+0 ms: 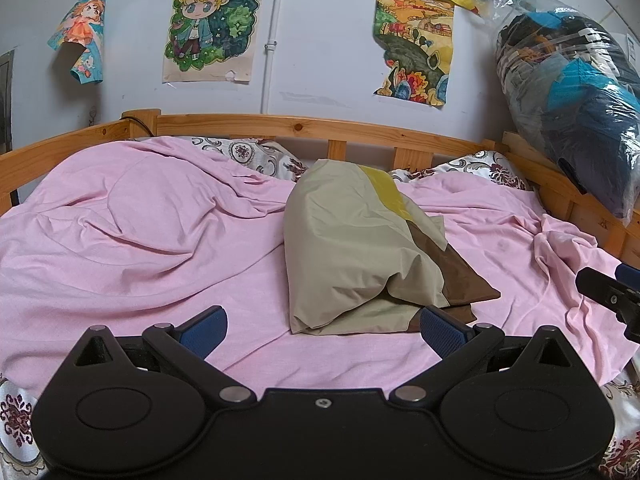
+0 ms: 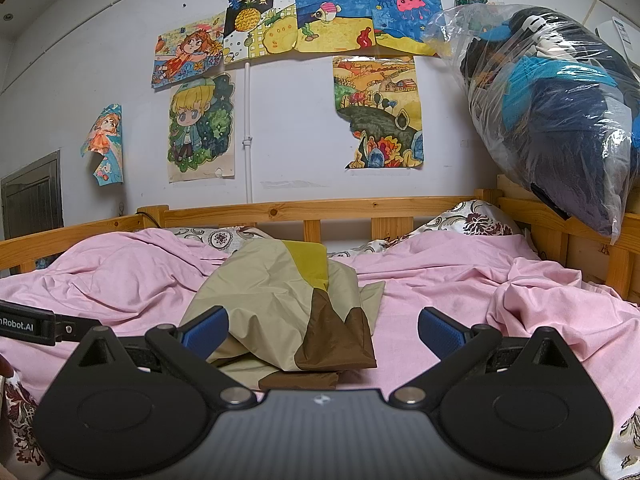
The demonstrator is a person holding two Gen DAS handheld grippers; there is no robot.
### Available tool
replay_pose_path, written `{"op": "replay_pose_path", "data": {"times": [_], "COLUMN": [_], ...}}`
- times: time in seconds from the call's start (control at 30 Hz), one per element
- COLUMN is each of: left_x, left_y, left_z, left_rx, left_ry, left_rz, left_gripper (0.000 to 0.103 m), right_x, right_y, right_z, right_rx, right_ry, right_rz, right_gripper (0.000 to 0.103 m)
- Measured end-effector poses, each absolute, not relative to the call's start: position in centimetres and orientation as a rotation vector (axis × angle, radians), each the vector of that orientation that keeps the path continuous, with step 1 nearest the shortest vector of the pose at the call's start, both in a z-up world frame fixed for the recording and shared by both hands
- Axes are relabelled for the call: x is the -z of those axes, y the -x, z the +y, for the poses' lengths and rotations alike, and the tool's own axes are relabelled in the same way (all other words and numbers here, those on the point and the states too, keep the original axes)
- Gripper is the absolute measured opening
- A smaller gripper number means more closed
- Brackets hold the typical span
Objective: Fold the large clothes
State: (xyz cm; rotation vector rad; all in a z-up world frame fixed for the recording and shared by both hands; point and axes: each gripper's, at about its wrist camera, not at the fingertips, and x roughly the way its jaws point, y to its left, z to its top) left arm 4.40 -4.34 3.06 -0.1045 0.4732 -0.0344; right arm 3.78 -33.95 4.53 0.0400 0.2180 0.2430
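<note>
A folded garment [image 1: 352, 248] in beige, brown and yellow panels lies in a bundle on the pink sheet [image 1: 140, 240]. It also shows in the right wrist view [image 2: 288, 312]. My left gripper [image 1: 322, 330] is open and empty, just short of the bundle's near edge. My right gripper [image 2: 322, 334] is open and empty, its jaws standing to either side of the bundle's near end. The right gripper's body shows at the right edge of the left wrist view [image 1: 608, 292]; the left gripper's body shows at the left edge of the right wrist view [image 2: 36, 326].
A wooden bed rail [image 1: 320, 128] runs along the far side and right side. A clear plastic bag of dark clothes [image 1: 572, 96] rests on the right rail. Patterned bedding [image 1: 256, 156] lies under the pink sheet. Drawings [image 2: 332, 12] hang on the wall.
</note>
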Motion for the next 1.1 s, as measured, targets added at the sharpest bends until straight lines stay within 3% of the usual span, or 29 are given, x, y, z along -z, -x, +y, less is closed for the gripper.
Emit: {"op": "replay_pose_path", "data": {"times": [1.1], "left_x": [-2.84], "left_y": [-4.62], "left_z": [-4.34], "left_rx": [-0.020], "left_ry": [0.060], "left_rz": [0.500], "left_gripper": [0.102], "right_x": [-4.42], "right_y": [-3.88], "right_z": [-34.17], "right_rx": [-0.239], "right_ry": [-0.039], "right_rz": [0.225], "right_gripper": [0.103]}}
